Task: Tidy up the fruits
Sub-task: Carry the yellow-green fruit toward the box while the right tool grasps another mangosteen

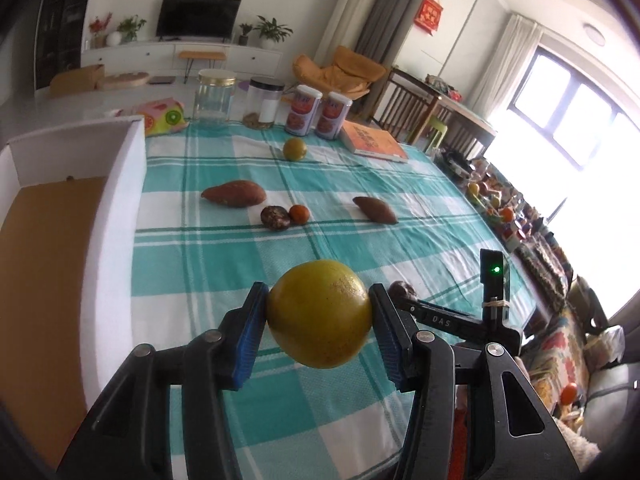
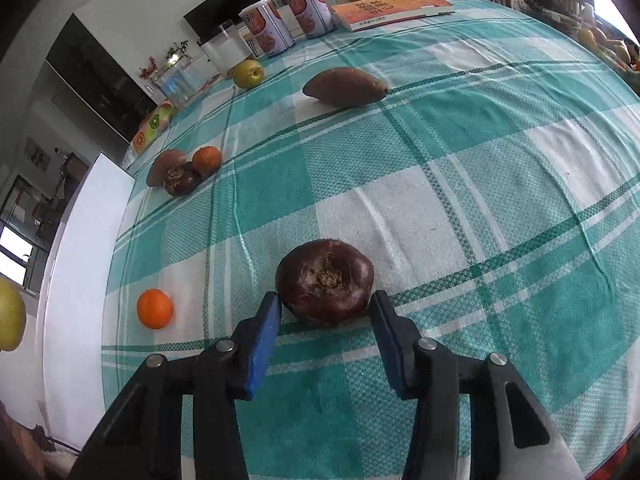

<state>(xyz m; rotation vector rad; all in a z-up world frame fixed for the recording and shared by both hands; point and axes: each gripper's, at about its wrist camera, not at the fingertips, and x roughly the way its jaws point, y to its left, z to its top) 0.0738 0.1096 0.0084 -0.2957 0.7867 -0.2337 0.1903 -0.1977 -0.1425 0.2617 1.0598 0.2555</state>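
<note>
My left gripper (image 1: 319, 314) is shut on a large yellow fruit (image 1: 319, 314) and holds it above the checked tablecloth (image 1: 224, 280); the fruit also shows at the left edge of the right wrist view (image 2: 10, 314). A white box with a brown floor (image 1: 60, 240) stands to its left. My right gripper (image 2: 325, 312) is open, its pads on either side of a dark purple fruit (image 2: 325, 282) that rests on the cloth. A small orange (image 2: 155, 308) lies to its left.
Further back lie two sweet potatoes (image 1: 234, 193) (image 1: 375, 209), a dark fruit (image 1: 275, 217), a small orange (image 1: 299, 214) and a green-yellow fruit (image 1: 295, 149). Jars (image 1: 214, 98), two cans (image 1: 303, 109) and an orange book (image 1: 372, 141) stand at the far edge.
</note>
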